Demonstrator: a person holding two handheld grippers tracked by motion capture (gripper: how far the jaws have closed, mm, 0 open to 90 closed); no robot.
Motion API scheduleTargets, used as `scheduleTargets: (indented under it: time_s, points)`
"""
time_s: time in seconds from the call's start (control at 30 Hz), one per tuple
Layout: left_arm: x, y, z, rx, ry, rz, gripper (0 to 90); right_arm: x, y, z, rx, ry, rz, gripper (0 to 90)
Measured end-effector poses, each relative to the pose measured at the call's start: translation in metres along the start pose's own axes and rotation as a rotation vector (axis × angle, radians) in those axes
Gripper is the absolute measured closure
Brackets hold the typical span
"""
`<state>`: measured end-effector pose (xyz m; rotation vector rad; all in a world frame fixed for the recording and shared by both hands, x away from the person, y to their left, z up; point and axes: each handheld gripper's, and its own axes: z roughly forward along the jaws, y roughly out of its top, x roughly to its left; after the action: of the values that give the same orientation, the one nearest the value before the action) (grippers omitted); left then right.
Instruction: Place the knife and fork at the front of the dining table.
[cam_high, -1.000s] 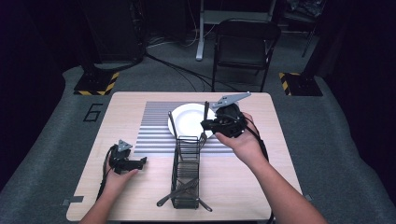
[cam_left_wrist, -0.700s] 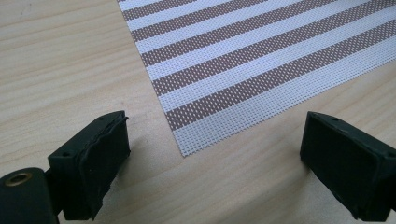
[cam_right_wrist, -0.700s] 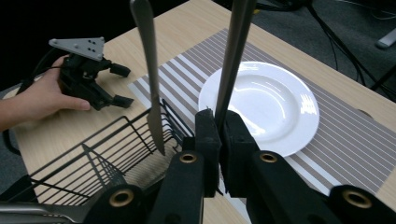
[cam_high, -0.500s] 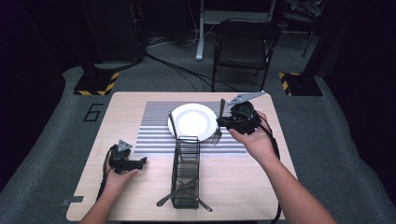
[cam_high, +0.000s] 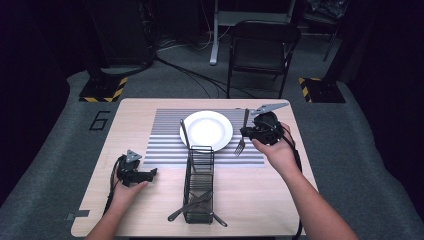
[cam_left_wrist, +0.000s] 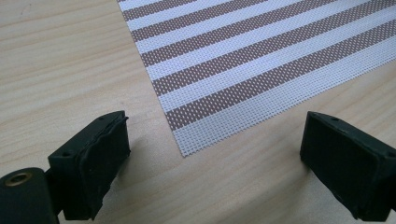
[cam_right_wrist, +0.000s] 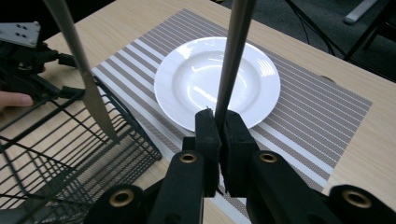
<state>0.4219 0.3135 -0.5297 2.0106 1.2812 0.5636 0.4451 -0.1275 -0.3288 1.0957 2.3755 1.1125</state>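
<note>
Fork held over the placemat's right edge, beside the plate

The fork (cam_high: 242, 134) looks light, stiff and slick, best pinched on its flat handle; the right hand-held gripper (cam_high: 248, 132) clamps it mid-handle, tines hanging down above the counter (cam_high: 150, 107), while the left hand-held gripper (cam_high: 150, 174) rests wide open, holding nothing.

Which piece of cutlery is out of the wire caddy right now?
The fork, clamped in the right gripper over the placemat right of the plate. The knife leans in the caddy; two more pieces lie in its near end.
</note>
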Motion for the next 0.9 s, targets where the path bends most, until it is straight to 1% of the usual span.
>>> scheduleTargets:
  time_s: [0.03, 0.07, 0.1, 0.13, 0.23, 0.43, 0.53, 0.57, 0.63, 0.67, 0.8, 0.83, 0.87, 0.9]
  points:
    - [0.000, 0.000, 0.000, -0.005, 0.000, -0.001, 8.0, -0.002, -0.002, 0.002, 0.001, -0.003, 0.001, 86.7]
    - [0.000, 0.000, 0.000, -0.004, 0.000, -0.001, 8.0, -0.004, -0.003, 0.003, 0.005, -0.006, 0.017, 86.7]
    - [0.000, 0.000, 0.000, -0.004, 0.000, -0.001, 8.0, -0.006, -0.004, 0.005, 0.003, -0.008, 0.013, 86.7]
    - [0.000, 0.000, 0.000, -0.005, 0.000, -0.002, 8.0, -0.008, -0.006, 0.007, 0.007, -0.012, 0.025, 86.7]
    - [0.000, 0.000, 0.000, -0.003, 0.000, -0.001, 8.0, -0.013, -0.009, 0.013, 0.017, -0.022, 0.039, 86.7]
    - [0.000, 0.000, 0.000, -0.004, 0.000, -0.001, 8.0, -0.024, -0.014, 0.026, 0.030, -0.040, 0.089, 86.7]
    - [0.000, 0.000, 0.000, -0.004, 0.000, -0.001, 8.0, -0.031, -0.016, 0.034, 0.046, -0.051, 0.106, 86.7]
    - [0.000, 0.000, 0.000, -0.005, 0.000, -0.001, 8.0, -0.035, -0.018, 0.039, 0.057, -0.051, 0.120, 86.7]
    - [0.000, 0.000, 0.000, -0.005, 0.000, -0.001, 8.0, -0.037, -0.018, 0.040, 0.063, -0.053, 0.128, 86.8]
    - [0.000, 0.000, 0.000, -0.001, 0.000, 0.000, 8.0, -0.040, -0.019, 0.044, 0.070, -0.052, 0.127, 86.7]
    - [0.000, 0.000, 0.000, -0.005, 0.000, -0.005, 8.0, -0.045, -0.022, 0.053, 0.094, -0.052, 0.147, 86.7]
    - [0.000, 0.000, 0.000, 0.000, 0.000, 0.000, 8.0, -0.046, -0.023, 0.056, 0.100, -0.053, 0.150, 86.7]
    - [0.000, 0.000, 0.000, 0.000, 0.000, 0.000, 8.0, -0.047, -0.023, 0.059, 0.105, -0.053, 0.163, 86.7]
    - [0.000, 0.000, 0.000, -0.005, 0.000, -0.001, 8.0, -0.048, -0.023, 0.061, 0.111, -0.052, 0.163, 86.7]
